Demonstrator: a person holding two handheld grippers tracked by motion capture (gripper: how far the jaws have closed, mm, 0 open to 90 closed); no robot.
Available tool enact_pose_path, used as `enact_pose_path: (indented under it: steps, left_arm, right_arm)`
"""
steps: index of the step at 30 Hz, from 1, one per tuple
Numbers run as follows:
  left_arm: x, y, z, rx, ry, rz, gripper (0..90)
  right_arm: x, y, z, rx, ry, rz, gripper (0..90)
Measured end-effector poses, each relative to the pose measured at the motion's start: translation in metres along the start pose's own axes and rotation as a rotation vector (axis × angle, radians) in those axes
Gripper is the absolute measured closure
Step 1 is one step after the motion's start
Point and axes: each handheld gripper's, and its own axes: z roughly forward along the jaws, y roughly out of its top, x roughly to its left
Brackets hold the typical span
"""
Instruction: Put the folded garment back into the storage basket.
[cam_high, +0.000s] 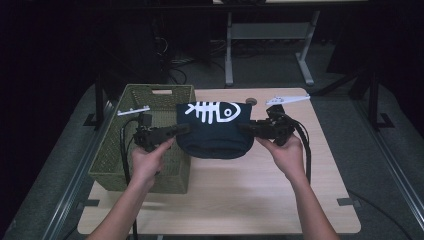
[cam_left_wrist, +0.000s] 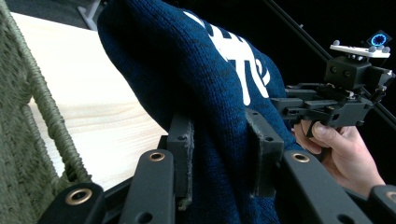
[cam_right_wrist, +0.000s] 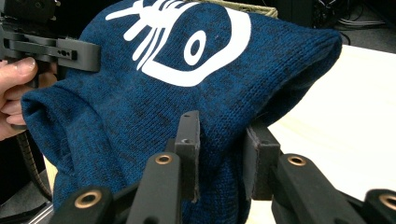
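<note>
Navy fish-bone sweater (cam_high: 216, 131) hangs folded over the tabletop's far-left area beside the green basket (cam_high: 150, 131), left gripper (cam_high: 176, 131) and right gripper (cam_high: 248, 129) each clamped on an end; mid-carry, next probably shift left and lower it into the basket.
</note>
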Motion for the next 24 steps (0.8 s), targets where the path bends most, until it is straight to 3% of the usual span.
enact_pose_path:
  steps: [24]
  left_arm:
    - [0.009, 0.01, -0.025, -0.015, 0.028, -0.001, 67.3]
  right_arm:
    - [0.014, 0.015, 0.021, 0.009, 0.026, -0.022, 70.8]
